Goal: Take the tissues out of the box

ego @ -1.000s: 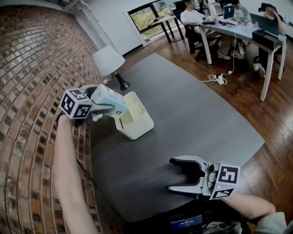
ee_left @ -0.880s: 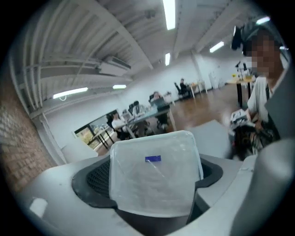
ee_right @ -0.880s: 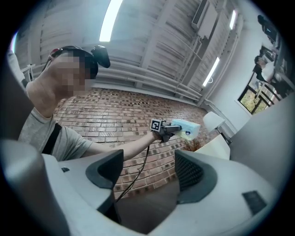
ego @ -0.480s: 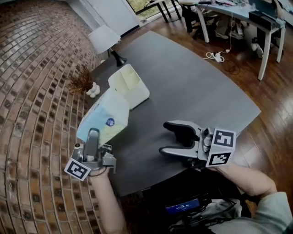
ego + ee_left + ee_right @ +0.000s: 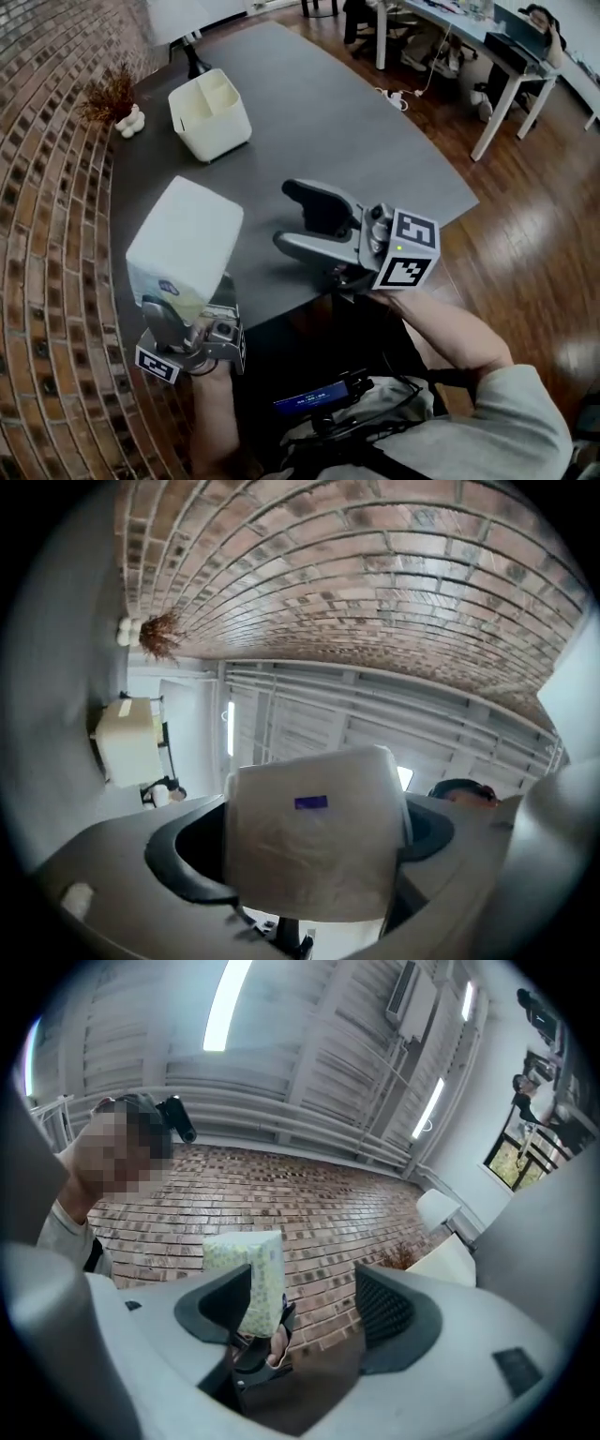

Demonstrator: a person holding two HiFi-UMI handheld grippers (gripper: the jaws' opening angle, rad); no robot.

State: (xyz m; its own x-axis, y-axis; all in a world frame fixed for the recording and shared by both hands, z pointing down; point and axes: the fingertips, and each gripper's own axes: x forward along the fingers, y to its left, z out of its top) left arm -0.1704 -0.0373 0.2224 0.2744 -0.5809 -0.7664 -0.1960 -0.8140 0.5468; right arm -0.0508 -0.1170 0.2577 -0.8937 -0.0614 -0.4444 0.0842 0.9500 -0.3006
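— While your left gripper [image 5: 192,314] clamps the tissue pack [image 5: 185,246] clear of the box [image 5: 210,117], why hold it above the worktop [image 5: 319,122]?
— Probably so your right gripper [image 5: 291,217], fingers [image 5: 394,1316] wide and empty, can reach it. Your left gripper view shows both fingers pressing the pack's sides; the head view hides that, but shows the box well apart.

We've pulled the tissue pack [image 5: 186,246] in the left gripper [image 5: 187,305] from right at the box [image 5: 210,114] to well clear of it, off the bench [image 5: 309,112] edge. Right gripper [image 5: 287,216], formerly well apart, is now near the pack.
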